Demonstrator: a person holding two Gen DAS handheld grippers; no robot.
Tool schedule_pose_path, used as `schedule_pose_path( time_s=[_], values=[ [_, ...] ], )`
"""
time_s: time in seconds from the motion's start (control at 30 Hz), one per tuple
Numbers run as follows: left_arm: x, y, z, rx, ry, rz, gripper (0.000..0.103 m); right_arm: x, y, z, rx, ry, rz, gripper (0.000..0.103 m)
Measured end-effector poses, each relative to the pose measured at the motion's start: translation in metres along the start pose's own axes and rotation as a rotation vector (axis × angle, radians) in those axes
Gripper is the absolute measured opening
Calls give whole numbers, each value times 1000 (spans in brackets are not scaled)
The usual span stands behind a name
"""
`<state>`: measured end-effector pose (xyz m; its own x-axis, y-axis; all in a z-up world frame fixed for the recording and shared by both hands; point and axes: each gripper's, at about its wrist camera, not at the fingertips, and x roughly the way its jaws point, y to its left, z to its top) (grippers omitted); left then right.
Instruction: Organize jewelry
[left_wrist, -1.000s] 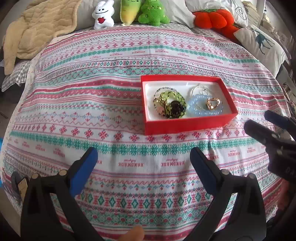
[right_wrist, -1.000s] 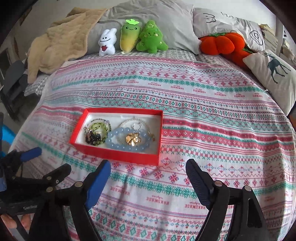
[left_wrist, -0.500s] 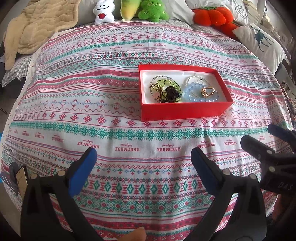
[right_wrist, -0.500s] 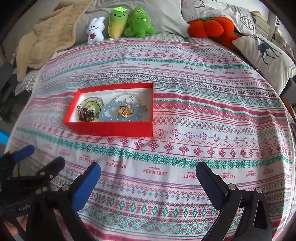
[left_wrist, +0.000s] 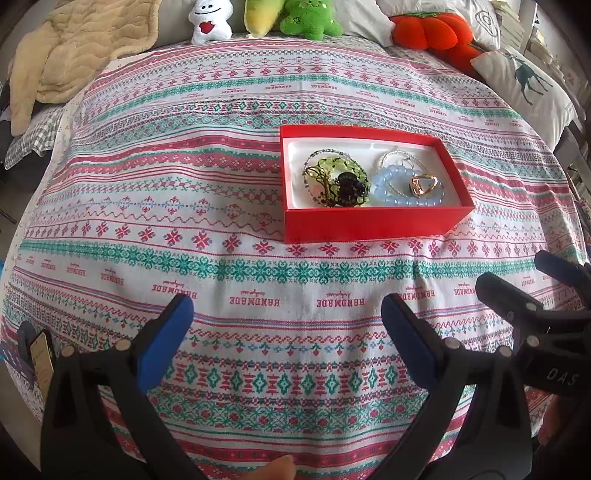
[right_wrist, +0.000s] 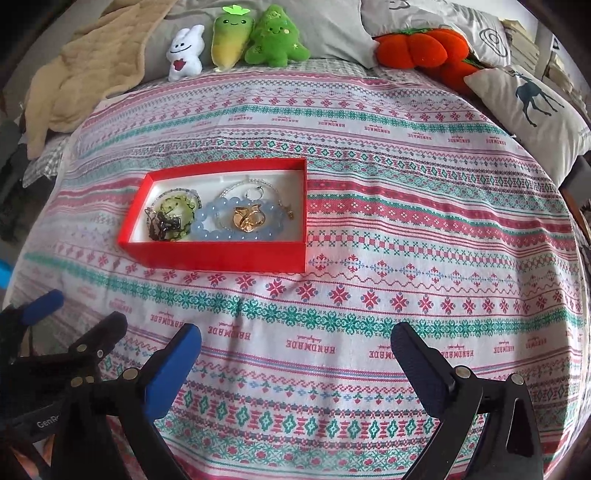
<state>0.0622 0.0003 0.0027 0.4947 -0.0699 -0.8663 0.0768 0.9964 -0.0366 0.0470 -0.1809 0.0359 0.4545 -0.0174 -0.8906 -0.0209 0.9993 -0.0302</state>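
Note:
A red box (left_wrist: 369, 225) with a white lining sits on the patterned bedspread; it also shows in the right wrist view (right_wrist: 221, 254). Inside lie a green bead bracelet with a dark charm (left_wrist: 338, 181), a pale blue bead bracelet (left_wrist: 395, 184), a gold heart piece (left_wrist: 424, 184) and a thin silver chain (right_wrist: 255, 190). My left gripper (left_wrist: 286, 317) is open and empty, well short of the box. My right gripper (right_wrist: 295, 347) is open and empty, to the box's near right. Each gripper shows in the other's view: the right one (left_wrist: 532, 280), the left one (right_wrist: 81, 314).
Plush toys (right_wrist: 236, 37) line the far end of the bed, with an orange pumpkin cushion (right_wrist: 417, 48), a deer pillow (right_wrist: 532, 103) and a beige blanket (right_wrist: 85, 74). The patterned bedspread (right_wrist: 406, 221) lies flat around the box.
Both grippers have shifted slightly over the bed, so the box's place in each view has changed a little. Both stay open and empty. The jewelry has not moved.

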Motion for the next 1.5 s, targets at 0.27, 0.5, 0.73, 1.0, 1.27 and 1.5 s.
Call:
schedule_pose_path(
  time_s=[0.27, 0.5, 0.73, 1.0, 1.27, 1.5],
  values=[
    [1, 0, 0, -1, -1, 1, 101, 0, 0, 0, 2, 3, -1, 103],
    [0, 0, -1, 0, 1, 1, 101, 0, -1, -1, 5, 5, -1, 103],
    [1, 0, -1, 1, 1, 1, 101, 0, 0, -1, 6, 7, -1, 103],
    [1, 1, -1, 1, 1, 3, 101, 1, -1, -1, 5, 7, -1, 103],
    [2, 0, -2, 1, 5, -1, 101, 1, -1, -2, 9, 10, 2, 103],
    [3, -1, -2, 2, 6, -1, 101, 1, -2, -2, 10, 10, 1, 103]
  ],
)
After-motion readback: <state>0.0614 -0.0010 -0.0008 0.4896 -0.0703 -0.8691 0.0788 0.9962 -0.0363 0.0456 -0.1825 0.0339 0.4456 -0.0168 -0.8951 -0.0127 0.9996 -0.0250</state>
